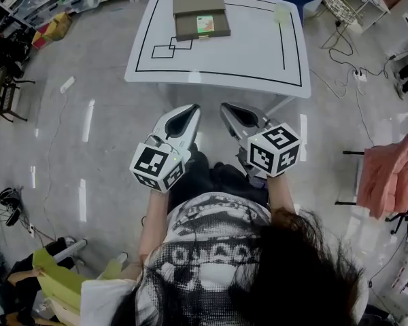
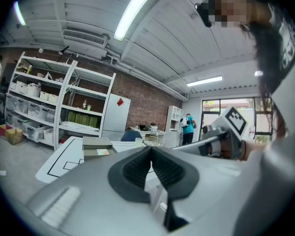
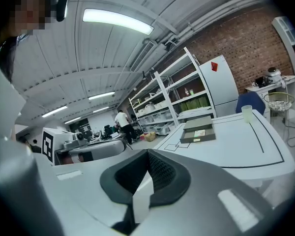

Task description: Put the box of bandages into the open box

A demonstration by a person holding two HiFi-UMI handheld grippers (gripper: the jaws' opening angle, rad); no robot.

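Observation:
The open box (image 1: 200,13), grey-olive with its lid folded back, sits at the far middle of the white table (image 1: 258,53). A small box of bandages (image 1: 205,24) with green print lies in its tray. The same open box (image 2: 96,146) (image 3: 198,130) and box of bandages (image 3: 200,132) show small and far off in both gripper views. My left gripper (image 1: 190,109) (image 2: 151,149) and right gripper (image 1: 226,107) (image 3: 147,154) hang side by side in front of my body, short of the table's near edge. Both are shut with nothing between the jaws.
A pale cup (image 1: 281,12) stands at the table's far right corner. Black lines and two small squares (image 1: 171,47) are marked on the tabletop. A stand with pink cloth (image 1: 394,175) is at the right, cables (image 1: 347,53) lie on the floor, and shelves (image 2: 54,112) line the wall.

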